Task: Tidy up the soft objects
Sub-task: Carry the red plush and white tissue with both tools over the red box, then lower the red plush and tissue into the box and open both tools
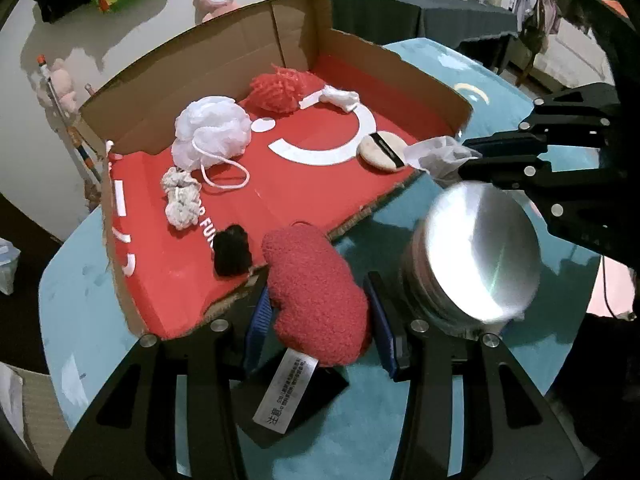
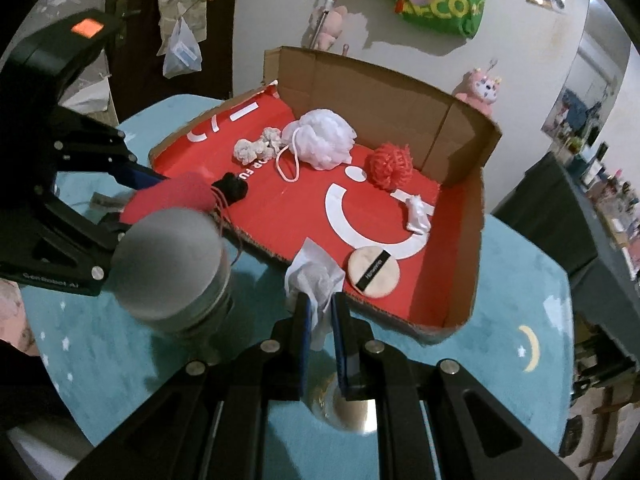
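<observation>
My left gripper (image 1: 316, 300) is shut on a red fuzzy plush cushion (image 1: 316, 292) with a grey label, held over the near edge of the red-lined cardboard box (image 1: 280, 200). My right gripper (image 2: 320, 308) is shut on a crumpled white tissue (image 2: 314, 276) at the box's open front edge. In the box lie a white bath pouf (image 1: 212, 132), a red pom-pom (image 1: 276, 88), a whitish scrunchie (image 1: 182, 198), a black fuzzy item (image 1: 232, 252), a round beige powder puff (image 1: 380, 152) and a small white cloth (image 1: 340, 98).
A round metal tin (image 1: 476, 256) stands on the teal table mat (image 1: 120, 320) between both grippers. Another shiny round object (image 2: 352, 408) lies under my right gripper. The box has raised cardboard walls at the back and side. Plush toys and a green bag hang on the wall.
</observation>
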The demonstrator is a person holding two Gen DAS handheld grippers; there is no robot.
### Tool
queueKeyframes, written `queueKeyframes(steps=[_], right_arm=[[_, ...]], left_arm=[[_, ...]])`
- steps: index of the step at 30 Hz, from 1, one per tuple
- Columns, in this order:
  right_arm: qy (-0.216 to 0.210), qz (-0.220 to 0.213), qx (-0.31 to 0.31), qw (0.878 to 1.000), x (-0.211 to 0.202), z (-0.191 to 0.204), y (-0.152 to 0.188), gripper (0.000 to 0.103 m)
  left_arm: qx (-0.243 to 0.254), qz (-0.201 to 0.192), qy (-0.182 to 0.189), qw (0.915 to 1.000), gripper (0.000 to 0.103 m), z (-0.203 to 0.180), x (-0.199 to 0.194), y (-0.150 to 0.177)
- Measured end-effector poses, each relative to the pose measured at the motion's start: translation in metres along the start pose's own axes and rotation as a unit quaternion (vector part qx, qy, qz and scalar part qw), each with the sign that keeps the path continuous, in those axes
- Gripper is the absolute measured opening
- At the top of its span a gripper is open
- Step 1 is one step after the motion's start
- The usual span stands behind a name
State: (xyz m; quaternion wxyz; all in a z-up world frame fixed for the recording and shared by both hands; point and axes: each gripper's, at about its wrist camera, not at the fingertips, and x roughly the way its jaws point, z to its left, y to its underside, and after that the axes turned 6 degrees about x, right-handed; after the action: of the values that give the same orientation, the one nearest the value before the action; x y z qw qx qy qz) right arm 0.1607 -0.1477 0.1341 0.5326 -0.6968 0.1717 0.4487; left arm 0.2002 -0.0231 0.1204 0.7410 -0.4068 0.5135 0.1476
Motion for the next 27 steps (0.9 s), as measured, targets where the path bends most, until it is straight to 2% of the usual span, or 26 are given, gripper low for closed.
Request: queueKeyframes(steps=[3, 12, 18, 25, 27], right_arm=[[-0.029, 0.010, 0.016, 0.999, 0.008, -0.012, -0.012, 0.011], [-0.078, 0.040, 0.034, 0.996, 0.040, -0.040, -0.045, 0.012], [-0.089, 0.067, 0.023, 0.994, 0.071, -0.046, -0.061, 0.012], [-0.095, 0.064, 0.018, 0.993, 0.087, -0.051, -0.077, 0.012], [-0.097, 0.066, 0.021, 0.993, 0.091, -0.053, -0.079, 0.012]], left_arm=[[-0.006, -0.005, 0.017, 0.9998, 0.043, 0.010, 0.006, -0.007], [-0.027, -0.015, 0.045, 0.9985, 0.043, 0.041, 0.029, -0.026], [-0.042, -0.026, 0.055, 0.9973, 0.043, 0.060, 0.043, -0.040], [-0.056, -0.097, 0.059, 0.9920, 0.044, 0.081, 0.023, -0.063], [-0.058, -0.099, 0.064, 0.9913, 0.044, 0.084, 0.024, -0.066]])
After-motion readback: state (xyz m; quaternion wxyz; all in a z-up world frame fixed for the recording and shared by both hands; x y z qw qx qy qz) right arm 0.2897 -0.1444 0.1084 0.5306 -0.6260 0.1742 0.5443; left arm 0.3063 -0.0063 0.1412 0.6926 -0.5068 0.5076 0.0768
